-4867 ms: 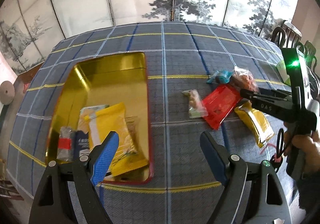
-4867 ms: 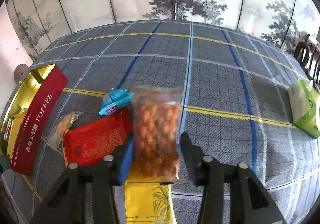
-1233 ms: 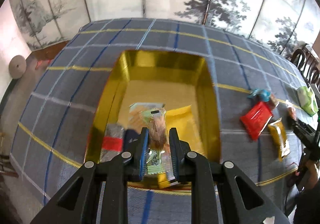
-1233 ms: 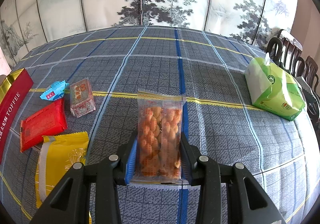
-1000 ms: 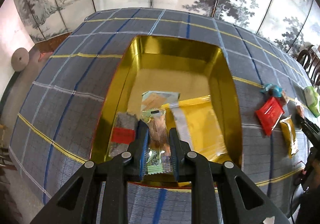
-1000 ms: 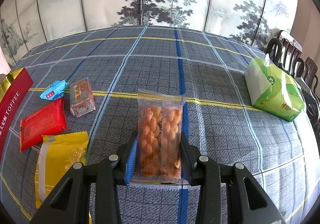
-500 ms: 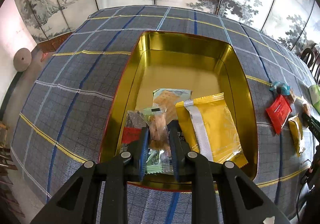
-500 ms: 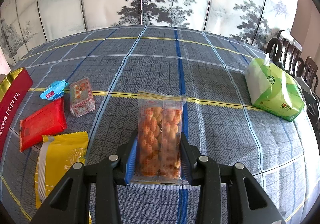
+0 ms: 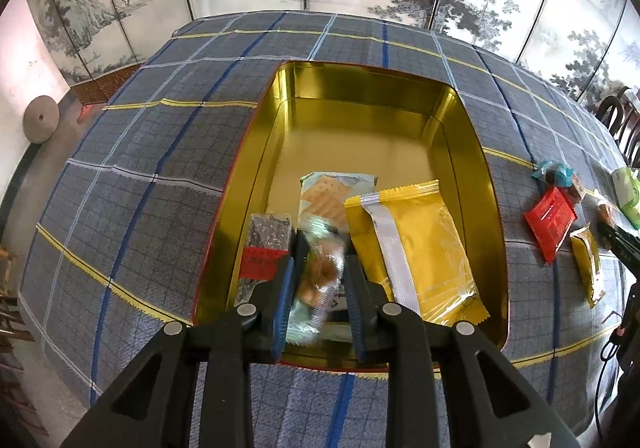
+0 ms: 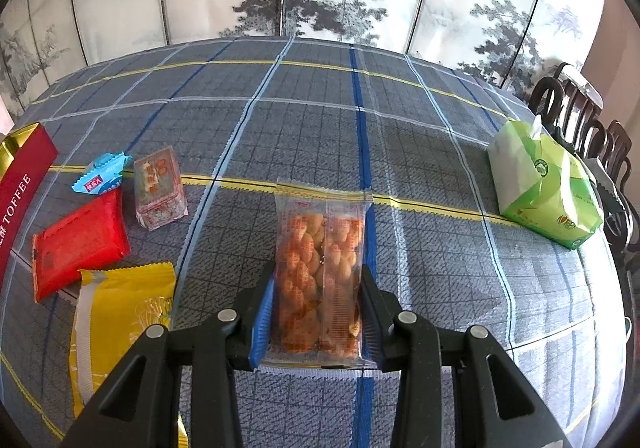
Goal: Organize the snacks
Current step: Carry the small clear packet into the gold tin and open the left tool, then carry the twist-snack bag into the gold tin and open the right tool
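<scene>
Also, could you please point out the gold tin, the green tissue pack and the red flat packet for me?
gold tin [image 9: 360, 151]: left wrist view, bare inner floor.
green tissue pack [image 10: 548, 183]: right wrist view, middle of its side.
red flat packet [image 10: 78, 244]: right wrist view, centre of wrapper.

Tin [image 9: 472, 119] far half lay bare; near half crowded w/ yellow pack [image 9: 420, 248], cracker pack [image 9: 332, 189], dark bar [image 9: 266, 248]. Bench [image 10: 320, 127] beyond right gripper [image 10: 318, 312] open.

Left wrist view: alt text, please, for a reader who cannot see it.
The left gripper holds a small clear snack packet over a gold tin already containing a yellow pouch, a cracker pack and a dark bar.
</scene>
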Available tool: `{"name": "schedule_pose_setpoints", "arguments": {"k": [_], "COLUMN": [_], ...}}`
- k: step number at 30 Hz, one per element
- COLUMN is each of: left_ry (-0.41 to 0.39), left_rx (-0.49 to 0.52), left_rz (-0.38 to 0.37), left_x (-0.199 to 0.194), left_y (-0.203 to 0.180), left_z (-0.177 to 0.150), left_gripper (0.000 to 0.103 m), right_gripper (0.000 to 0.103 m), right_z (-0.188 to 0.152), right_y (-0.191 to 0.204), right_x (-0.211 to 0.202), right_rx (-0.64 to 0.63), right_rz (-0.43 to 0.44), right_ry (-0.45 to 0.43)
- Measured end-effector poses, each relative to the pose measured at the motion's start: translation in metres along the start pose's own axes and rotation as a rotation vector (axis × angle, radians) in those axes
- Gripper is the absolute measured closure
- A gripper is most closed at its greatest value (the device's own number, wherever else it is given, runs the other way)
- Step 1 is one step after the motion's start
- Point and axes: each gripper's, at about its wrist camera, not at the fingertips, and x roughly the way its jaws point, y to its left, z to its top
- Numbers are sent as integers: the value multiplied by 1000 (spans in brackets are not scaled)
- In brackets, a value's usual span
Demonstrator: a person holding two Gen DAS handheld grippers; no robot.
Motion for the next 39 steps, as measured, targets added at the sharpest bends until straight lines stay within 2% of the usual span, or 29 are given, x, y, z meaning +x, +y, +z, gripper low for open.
{"name": "schedule_pose_setpoints", "arguments": {"k": [8,12,17,24,27,39], "left_ry": [-22,-46,-84,-109,-112,-128], "left_rx": [-6,-23,-37,-88,-111,-190], "left_rz": [-19,-20,0,-6,-11,56], "left_x": [-10,-19,-31,-42,-45,-59], "left_y": [1,5,12,28,37,88], "left_z": [-2,-5,-10,-16,-19,-36], "left_gripper": [67,53,41,36,35,33], "right_gripper": [65,65,66,66,65,65], "right_z": [5,5,11,23,22,16], "right_y": [6,13,20,66,102,245], "right_x": [1,-2,-26,-64,-77,-114], "right_rx": [-2,20,78,68,37,-153], "right_rz": [-45,-69,-63,60,128,333], "right_ry": [12,16,-33,-66,-68,-71]}}
